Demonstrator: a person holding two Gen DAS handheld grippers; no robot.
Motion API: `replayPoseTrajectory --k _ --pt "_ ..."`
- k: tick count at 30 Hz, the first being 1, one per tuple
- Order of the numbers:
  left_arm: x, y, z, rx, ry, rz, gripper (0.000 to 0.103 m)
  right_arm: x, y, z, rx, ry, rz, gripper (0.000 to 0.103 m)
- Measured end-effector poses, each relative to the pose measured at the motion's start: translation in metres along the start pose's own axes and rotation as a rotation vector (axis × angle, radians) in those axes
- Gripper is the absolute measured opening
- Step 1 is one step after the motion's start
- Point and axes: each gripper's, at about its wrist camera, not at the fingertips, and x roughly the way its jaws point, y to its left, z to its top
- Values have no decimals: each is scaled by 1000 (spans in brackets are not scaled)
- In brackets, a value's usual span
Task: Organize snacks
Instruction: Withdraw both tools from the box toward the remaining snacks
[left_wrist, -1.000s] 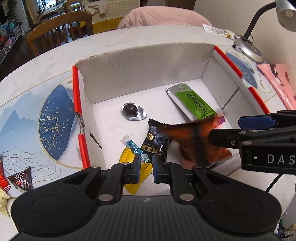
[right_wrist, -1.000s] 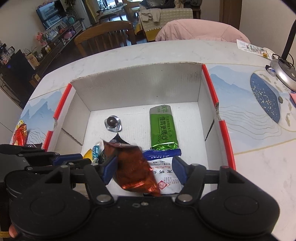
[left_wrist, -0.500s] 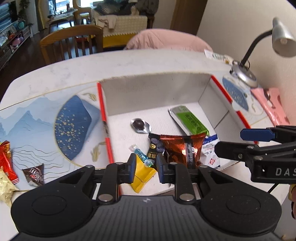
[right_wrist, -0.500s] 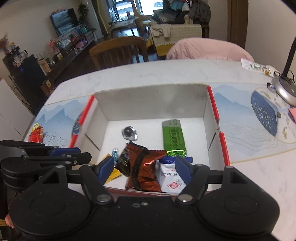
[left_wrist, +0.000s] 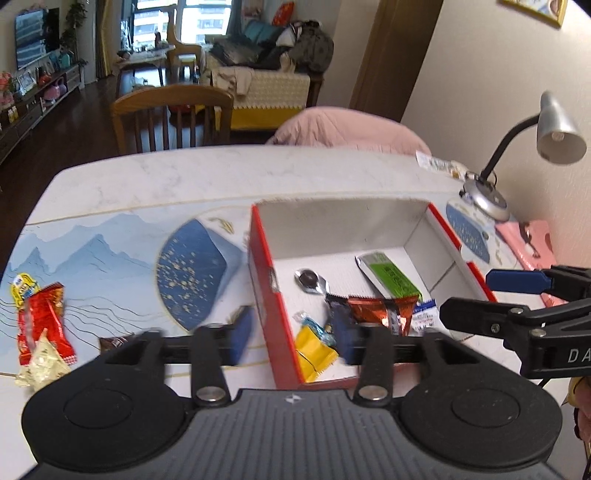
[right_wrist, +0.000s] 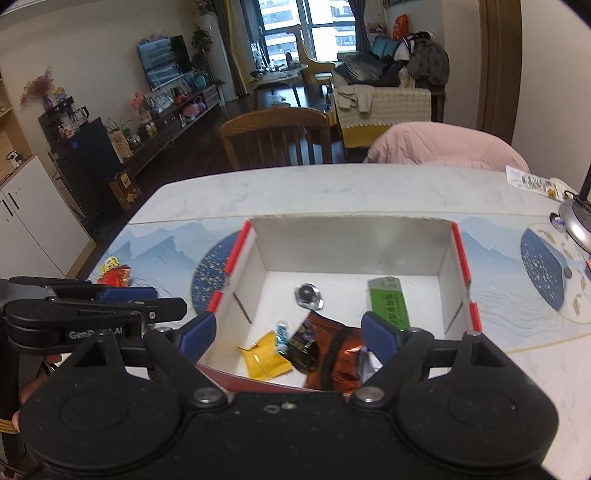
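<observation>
Both pairs of tongs above a red-edged cardboard box (right_wrist: 460, 254) on the desk (right_wrist: 332, 192). The left tongs (left_wrist: 293, 338) stand released, nothing between their blue pads; their jaws have just been opening. The right tongs (right_wrist: 288, 334) are likewise released and empty, jaws also just opening. Inside the box, toward its near wall, lie a copper-brown foil packet (right_wrist: 332, 360), a yellow sachet (right_wrist: 264, 356), a small blue-wrapped candy (right_wrist: 282, 330) and a white packet (left_wrist: 424, 317) (largely hidden under the foil one). Farther back lie a green bar (right_wrist: 388, 302) and a round silver-wrapped sweet (right_wrist: 308, 295). Outside the box, on the desk's left part, remain a red packet (left_wrist: 42, 325), a pale gold wrapper (left_wrist: 44, 365) touching it, and a small dark packet (left_wrist: 114, 341) nearby.
</observation>
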Motion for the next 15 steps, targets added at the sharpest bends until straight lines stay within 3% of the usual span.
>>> replayPoseTrajectory --k 15 --pt "-53 85 -17 -23 -89 29 71 9 76 -1 -11 -63 74 102"
